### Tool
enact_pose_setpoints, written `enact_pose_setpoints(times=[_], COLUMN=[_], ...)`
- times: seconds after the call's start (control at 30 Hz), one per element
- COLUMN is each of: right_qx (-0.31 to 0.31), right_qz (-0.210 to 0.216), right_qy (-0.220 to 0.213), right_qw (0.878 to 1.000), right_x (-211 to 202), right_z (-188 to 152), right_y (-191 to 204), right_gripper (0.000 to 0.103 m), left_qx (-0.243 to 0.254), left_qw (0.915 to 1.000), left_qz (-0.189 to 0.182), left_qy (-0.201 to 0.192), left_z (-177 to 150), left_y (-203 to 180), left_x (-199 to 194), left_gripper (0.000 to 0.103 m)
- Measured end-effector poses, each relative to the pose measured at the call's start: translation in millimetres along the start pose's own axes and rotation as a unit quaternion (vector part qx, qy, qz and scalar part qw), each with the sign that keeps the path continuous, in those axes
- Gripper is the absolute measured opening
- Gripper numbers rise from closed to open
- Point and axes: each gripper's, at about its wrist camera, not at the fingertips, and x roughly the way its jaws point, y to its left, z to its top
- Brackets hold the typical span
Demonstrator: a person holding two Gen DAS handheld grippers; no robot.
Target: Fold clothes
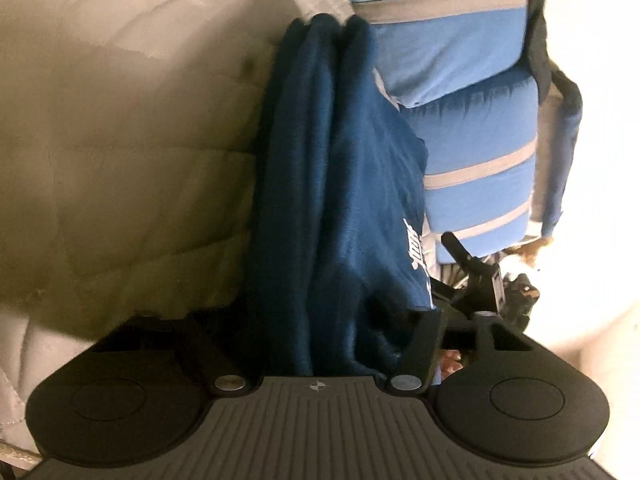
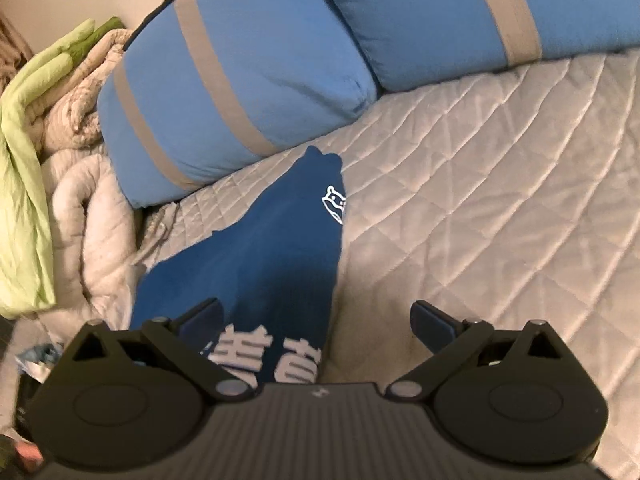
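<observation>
A navy blue garment with white print is folded into a thick bundle and runs straight out from between my left gripper's jaws, which are shut on its near end. In the right wrist view the same garment lies flat on the quilted bedcover, with white characters near me and a small white animal logo at its far tip. My right gripper is open wide just above it. Its left finger is over the cloth and its right finger is over bare quilt.
Two blue pillows with grey stripes lie at the head of the bed, close behind the garment's far tip. A crumpled beige blanket and a green cloth are piled at the left. Black hardware shows beside the garment in the left wrist view.
</observation>
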Motion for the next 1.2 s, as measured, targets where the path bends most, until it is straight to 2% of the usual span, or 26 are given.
enact_pose_setpoints(times=[0.17,0.33,0.53,0.6,0.63,0.67,0.7,0.77,0.83,0.97,1.07,1.2], right_qx=[0.045,0.096,0.089,0.079,0.074,0.070,0.066,0.067,0.080,0.050,0.008,-0.011], right_qz=[0.057,0.126,0.164,0.155,0.147,0.134,0.117,0.095,0.096,0.094,0.101,0.134], right_qy=[0.017,0.051,0.083,0.086,0.087,0.088,0.088,0.088,0.082,0.057,0.040,0.008], right_qw=[0.997,0.986,0.979,0.981,0.982,0.985,0.987,0.989,0.989,0.993,0.994,0.991], right_x=[28,59,89,92,93,93,93,92,90,76,61,33], right_z=[15,24,28,27,27,26,25,23,20,20,26,43], right_y=[-14,-26,-20,-14,-11,-9,-6,-3,0,18,37,68], right_gripper=[0.103,0.101,0.098,0.095,0.088,0.073,0.066,0.037,0.032,0.026,0.025,0.024], left_qx=[-0.004,0.003,0.004,0.006,0.007,0.009,0.011,0.017,0.030,0.057,0.075,0.106], left_qw=[1.0000,0.9999,0.9998,0.9998,0.9997,0.9997,0.9995,0.9990,0.9978,0.9949,0.9929,0.9860], left_qz=[-0.004,-0.001,-0.008,-0.005,-0.001,0.005,0.011,0.025,0.039,0.046,0.035,0.008], left_qy=[-0.002,-0.009,-0.017,-0.020,-0.022,-0.024,-0.027,-0.034,-0.046,-0.070,-0.085,-0.128], left_z=[-3,1,1,0,0,-1,-1,-3,-7,-13,-14,-6], left_y=[8,7,7,6,4,1,-1,-8,-16,-35,-52,-85], left_x=[-3,-6,-3,-3,-2,-2,-2,-2,-4,-17,-33,-76], left_gripper=[0.038,0.036,0.034,0.033,0.033,0.033,0.033,0.032,0.030,0.026,0.025,0.025])
